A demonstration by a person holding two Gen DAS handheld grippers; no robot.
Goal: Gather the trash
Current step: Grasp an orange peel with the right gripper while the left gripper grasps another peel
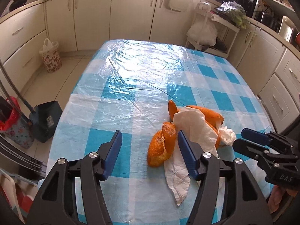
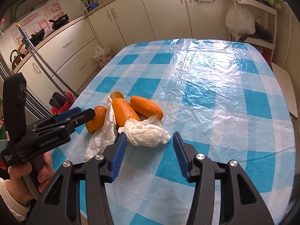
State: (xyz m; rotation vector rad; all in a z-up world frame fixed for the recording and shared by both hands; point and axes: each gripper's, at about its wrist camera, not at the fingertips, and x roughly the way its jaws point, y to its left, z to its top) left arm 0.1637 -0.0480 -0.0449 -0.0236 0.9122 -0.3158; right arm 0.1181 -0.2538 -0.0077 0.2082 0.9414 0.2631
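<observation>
A pile of orange peel (image 1: 161, 146) and white tissue (image 1: 189, 131) lies on the blue-checked tablecloth (image 1: 131, 86). My left gripper (image 1: 149, 132) is open. The nearest peel piece lies between its fingers, close to the right one, which rests over the tissue. My right gripper (image 1: 239, 137) comes in from the right, its tips at the crumpled end of the tissue. In the right wrist view the right gripper (image 2: 150, 140) is open around the crumpled tissue wad (image 2: 146, 135), not pressing it. The peel pieces (image 2: 125, 112) lie just beyond, with the left gripper (image 2: 87, 111) at their left.
On the floor stand a flowered bin with a white bag (image 1: 50, 56), a dark dustpan (image 1: 46, 120) and a bin with a red bag (image 1: 11, 116). A white shelf cart (image 1: 211, 28) stands past the table's far right corner. Cabinets line the walls.
</observation>
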